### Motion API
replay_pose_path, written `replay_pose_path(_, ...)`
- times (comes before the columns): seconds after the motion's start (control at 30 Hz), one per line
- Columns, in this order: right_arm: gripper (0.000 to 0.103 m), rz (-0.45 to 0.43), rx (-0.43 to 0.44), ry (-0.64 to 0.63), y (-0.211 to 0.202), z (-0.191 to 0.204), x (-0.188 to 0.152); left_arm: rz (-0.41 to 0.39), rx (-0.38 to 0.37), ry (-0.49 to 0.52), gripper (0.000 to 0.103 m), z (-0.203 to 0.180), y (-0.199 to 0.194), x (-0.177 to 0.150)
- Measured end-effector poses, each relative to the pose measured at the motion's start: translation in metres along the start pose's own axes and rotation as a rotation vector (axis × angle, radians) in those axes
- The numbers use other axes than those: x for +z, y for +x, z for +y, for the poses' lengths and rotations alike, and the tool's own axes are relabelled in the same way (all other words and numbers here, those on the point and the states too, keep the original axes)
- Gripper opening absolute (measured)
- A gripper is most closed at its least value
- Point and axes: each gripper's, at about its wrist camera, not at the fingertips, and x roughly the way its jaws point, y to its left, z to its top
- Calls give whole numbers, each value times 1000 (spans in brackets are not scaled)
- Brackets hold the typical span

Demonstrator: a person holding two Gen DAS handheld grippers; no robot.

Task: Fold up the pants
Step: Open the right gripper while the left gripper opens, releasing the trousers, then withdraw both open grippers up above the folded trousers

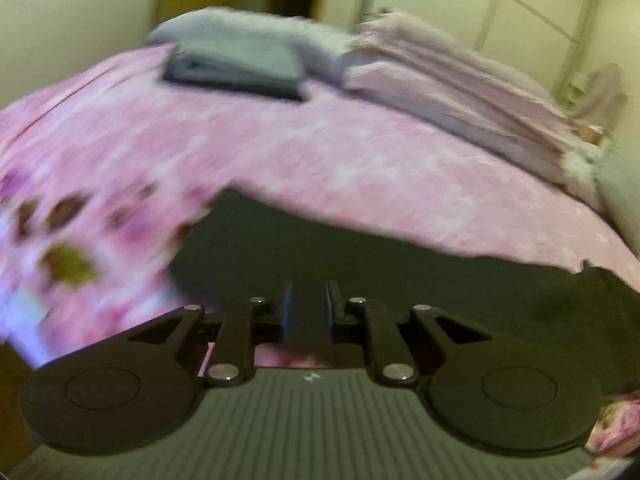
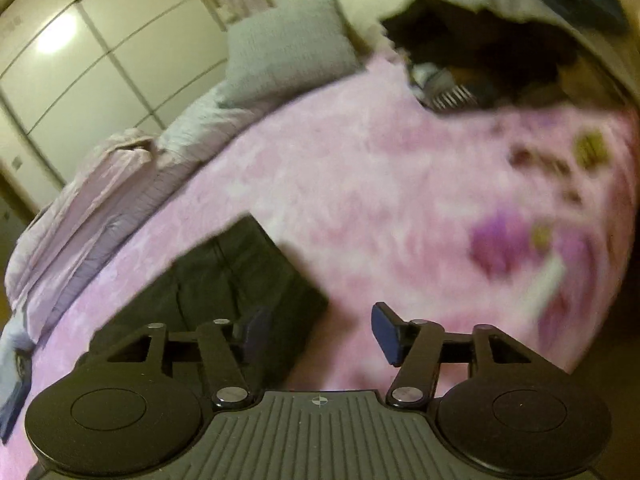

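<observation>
Dark pants (image 1: 400,280) lie flat across the pink bedspread (image 1: 320,160), reaching from lower centre to the right edge in the left wrist view. My left gripper (image 1: 309,304) sits at their near edge, its blue pads close together with dark cloth filling the narrow gap. In the right wrist view the pants (image 2: 224,280) lie at lower left. My right gripper (image 2: 320,332) stands open, its left finger (image 2: 256,332) over the cloth and its right finger (image 2: 386,334) over bare bedspread (image 2: 360,200). Both views are blurred by motion.
A folded dark-grey pile (image 1: 236,72) and lilac pillows and bedding (image 1: 440,80) lie at the far side of the bed. A grey pillow (image 2: 288,48) leans by pale wardrobe doors (image 2: 100,60). A person's dark-clad arm (image 2: 480,40) with a ribbed grey device (image 2: 448,96) is at upper right.
</observation>
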Motion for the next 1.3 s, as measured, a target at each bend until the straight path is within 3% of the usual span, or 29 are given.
replay_pose_path(0.1, 61, 10, 63, -42, 24, 10, 22, 3, -145, 54, 19, -58, 43, 28)
replay_pose_path(0.17, 62, 22, 107, -41, 52, 19, 34, 51, -300, 59, 25, -111, 86, 43)
replay_pose_path(0.27, 62, 85, 154, 11, 98, 28, 46, 163, -462, 51, 27, -186, 149, 53)
replay_pose_path(0.4, 62, 159, 185, 92, 142, 29, 58, 325, -603, 57, 38, -274, 214, 53)
replay_pose_path(0.47, 62, 187, 201, 104, 154, 28, 61, 383, -643, 55, 46, -302, 233, 50)
replay_pose_path(0.53, 62, 222, 239, 100, 163, 28, 64, 415, -670, 56, 47, -324, 246, 47)
replay_pose_path(0.67, 59, 269, 300, 102, 166, 25, 61, 462, -658, 67, 45, -347, 268, 42)
replay_pose_path(0.73, 41, 274, 331, 85, 164, 26, 60, 485, -667, 75, 34, -352, 276, 37)
replay_pose_path(0.8, 28, 247, 347, 41, 157, 33, 58, 486, -707, 92, 2, -355, 275, 32)
replay_pose_path(0.93, 20, 131, 289, -93, 134, 50, 50, 289, -728, 167, 1, -355, 250, 26)
replay_pose_path(0.97, 13, 102, 266, -115, 131, 53, 47, 233, -718, 172, 2, -353, 247, 23)
replay_pose_path(1.03, 13, 69, 208, -109, 136, 54, 35, 191, -673, 200, 3, -354, 248, 10)
replay_pose_path(1.17, 20, 43, 92, -195, 150, 75, 19, 146, -499, 381, 8, -383, 255, -19)
replay_pose_path(1.23, 39, 52, 24, -248, 150, 84, 23, 132, -430, 383, 13, -385, 255, -17)
replay_pose_path(1.27, 53, 48, -9, -264, 148, 86, 25, 134, -396, 359, 14, -382, 255, -13)
replay_pose_path(1.3, 57, 23, -37, -272, 139, 87, 27, 134, -369, 326, 14, -376, 253, -8)
